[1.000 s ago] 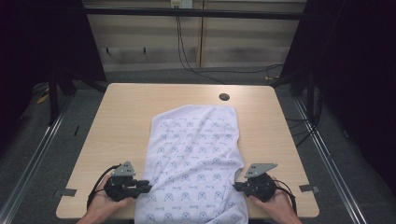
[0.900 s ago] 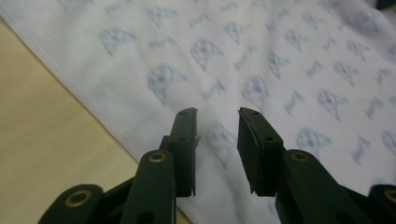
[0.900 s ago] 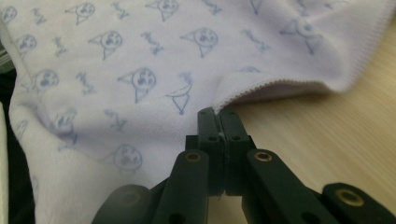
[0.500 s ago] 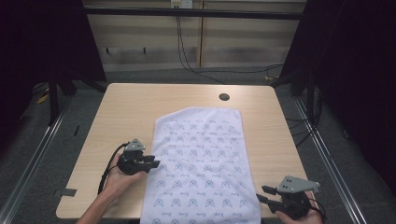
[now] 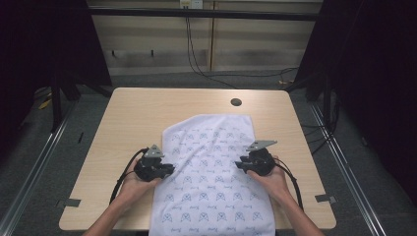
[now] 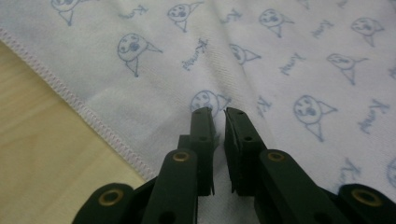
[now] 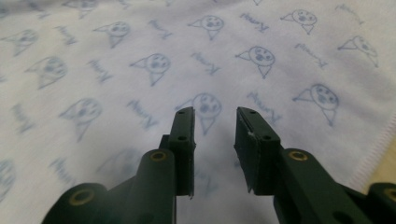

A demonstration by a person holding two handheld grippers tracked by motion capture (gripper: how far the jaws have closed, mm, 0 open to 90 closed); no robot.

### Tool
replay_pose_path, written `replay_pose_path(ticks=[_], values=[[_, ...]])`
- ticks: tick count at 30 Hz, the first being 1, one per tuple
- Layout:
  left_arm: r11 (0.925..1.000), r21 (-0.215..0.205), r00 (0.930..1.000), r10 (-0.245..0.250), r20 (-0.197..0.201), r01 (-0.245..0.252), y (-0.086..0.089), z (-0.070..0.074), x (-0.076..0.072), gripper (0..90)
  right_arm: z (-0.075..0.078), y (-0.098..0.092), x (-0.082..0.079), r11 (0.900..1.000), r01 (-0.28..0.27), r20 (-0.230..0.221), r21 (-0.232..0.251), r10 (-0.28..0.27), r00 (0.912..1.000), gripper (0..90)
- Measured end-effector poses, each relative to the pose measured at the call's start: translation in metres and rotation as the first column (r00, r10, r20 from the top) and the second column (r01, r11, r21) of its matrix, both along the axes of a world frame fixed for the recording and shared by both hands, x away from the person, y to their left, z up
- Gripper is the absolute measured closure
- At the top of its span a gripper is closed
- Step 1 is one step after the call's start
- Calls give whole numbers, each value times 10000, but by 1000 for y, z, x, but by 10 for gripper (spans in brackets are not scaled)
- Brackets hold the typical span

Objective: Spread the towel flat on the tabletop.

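Both hands have shifted since the earlier pictures: the right gripper (image 5: pixel 242 164), which half a second ago sat off the cloth's near right corner at the table edge, now rests over the right side of the cloth (image 5: pixel 211 182), and the left gripper (image 5: pixel 169 169) has come nearer along the cloth's left edge. The cloth lies flat on the wooden table (image 5: pixel 133 118), slightly skewed, its far end short of a small round hole (image 5: pixel 236 102) in the tabletop and its near end hanging over the table's front edge. It is white towelling printed all over with pale blue animal faces and small script words, and a stitched hem (image 6: pixel 74 100) runs along its border. Seen in the left gripper view, the left gripper (image 6: pixel 219 112) has just been closing; its jaws stand almost together with a narrow slit between them, tips low over the fabric just inside the hem, and nothing is visibly pinched. Seen in the right gripper view, the right gripper (image 7: pixel 214 112) has also been closing a little, yet its jaws stand clearly apart above the cloth (image 7: pixel 140 60) with only fabric beneath the gap.
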State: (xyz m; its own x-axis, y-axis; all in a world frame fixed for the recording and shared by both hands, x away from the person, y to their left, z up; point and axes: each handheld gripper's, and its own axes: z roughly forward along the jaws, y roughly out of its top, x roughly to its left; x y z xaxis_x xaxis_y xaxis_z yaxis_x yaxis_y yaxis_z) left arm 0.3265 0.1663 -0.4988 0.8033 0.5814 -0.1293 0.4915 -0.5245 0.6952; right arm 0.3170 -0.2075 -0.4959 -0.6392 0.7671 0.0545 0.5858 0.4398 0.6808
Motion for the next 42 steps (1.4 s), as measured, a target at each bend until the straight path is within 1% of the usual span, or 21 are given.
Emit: replay_pose_path(ticks=[7,9,10,11,12,15,17,19,21,22,23,24,25,27,28,30,35,36,38,40,42], values=[[9995,-180,9996,-250,-145,248,11,0,-21,731,-2,-6,-21,9996,-236,57,-183,237,9997,645],[9988,-172,9983,-468,-348,462,12,2,-34,720,-2,-16,-40,9996,-287,-109,63,287,9995,642],[9988,-172,9983,-468,-348,462,12,2,-34,714,-2,-16,-40,9996,-287,-109,63,287,9995,642],[9974,50,9973,-713,-157,714,10,3,-45,711,-1,-20,-55,9994,-342,-199,42,343,9992,633],[9961,57,9958,-876,-265,878,8,4,-49,703,0,-20,-62,9991,-408,-311,107,412,9987,630],[9923,19,9912,-1233,-483,1236,6,5,-52,689,3,-20,-80,9973,-685,-333,-247,677,9972,623],[9952,80,9947,-970,-330,973,7,9,-44,697,3,-22,-85,9968,-785,-410,-175,777,9961,616],[9968,-160,9956,-790,-507,783,9,11,-36,766,3,-23,-85,9963,-857,-354,-107,853,9957,622],[9985,-426,9988,-366,-322,352,13,15,-18,796,3,-24,-82,9971,-751,-181,-79,750,9970,629],[9972,-743,9994,39,-345,-64,17,17,4,864,5,-25,-75,9976,-671,-62,171,673,9977,630],[9972,-743,9994,39,-345,-64,17,17,4,863,5,-25,-75,9976,-671,-62,171,673,9977,630],[9908,-1056,9963,829,-219,-847,21,16,26,833,5,-24,-67,9986,-493,-153,177,495,9987,625],[9846,-1219,9921,1230,-230,-1249,23,16,36,787,3,-24,-63,9988,-477,-128,128,478,9988,619],[9799,-1269,9880,1512,-322,-1541,24,15,45,681,1,-24,-59,9993,-339,-190,142,341,9992,612],[9728,-1467,9838,1766,-308,-1792,24,13,52,681,1,-24,-59,9993,-339,-190,142,341,9992,612],[9696,-1245,9775,2078,-354,-2106,20,6,66,608,0,-25,-59,9994,-310,-78,134,312,9995,603],[9663,-1167,9729,2239,-585,-2294,11,-1,74,505,1,-25,-60,9994,-333,-79,85,334,9994,593],[9735,-977,9775,2011,-633,-2066,4,-3,75,542,0,-25,-61,9996,-294,-124,59,295,9995,591],[9768,-971,9808,1858,-596,-1910,0,-3,74,593,0,-25,-61,9994,-329,-99,58,330,9994,588],[9836,-559,9848,1693,-383,-1713,-6,-3,72,785,0,-25,-61,9994,-342,-143,100,343,9993,588],[9844,-760,9873,1570,-250,-1585,-11,-1,70,812,0,-25,-61,9992,-381,-153,101,383,9992,590]])
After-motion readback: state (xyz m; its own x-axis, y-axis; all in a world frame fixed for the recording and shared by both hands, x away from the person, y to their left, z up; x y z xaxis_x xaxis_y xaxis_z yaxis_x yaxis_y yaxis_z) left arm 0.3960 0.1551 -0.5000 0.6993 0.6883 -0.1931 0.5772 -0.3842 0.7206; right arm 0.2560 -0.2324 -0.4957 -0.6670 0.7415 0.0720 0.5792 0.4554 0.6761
